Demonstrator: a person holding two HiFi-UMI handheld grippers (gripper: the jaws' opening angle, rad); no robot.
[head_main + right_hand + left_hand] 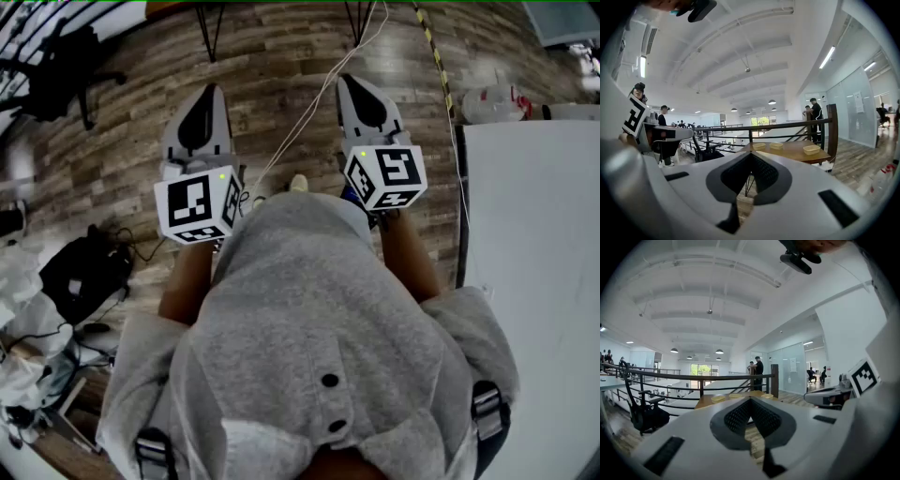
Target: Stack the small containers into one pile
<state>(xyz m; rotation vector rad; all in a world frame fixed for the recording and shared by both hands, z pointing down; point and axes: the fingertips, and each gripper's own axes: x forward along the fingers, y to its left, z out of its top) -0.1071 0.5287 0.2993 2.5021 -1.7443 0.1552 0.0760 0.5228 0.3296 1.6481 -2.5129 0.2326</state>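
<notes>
Three small pale yellow containers (759, 145) (776, 145) (811, 149) stand apart on a wooden table (792, 153) some way ahead, next to a railing. The left gripper view shows the same containers (718, 398) (736, 395) (767, 395) small and distant. My left gripper (208, 89) and right gripper (349, 80) are held out side by side in front of my grey top, above the wood floor. Both are shut with nothing between the jaws (750, 399) (751, 154). Each gripper shows in the other's view: the right gripper (829, 397) and the left gripper (665, 133).
A dark railing (787, 127) runs behind the table, with people (815, 115) standing by it. A black office chair (701, 150) stands left of the table. In the head view a white tabletop (534, 234) lies to my right, a black bag (80, 267) to my left, and a white cable (309, 103) crosses the floor.
</notes>
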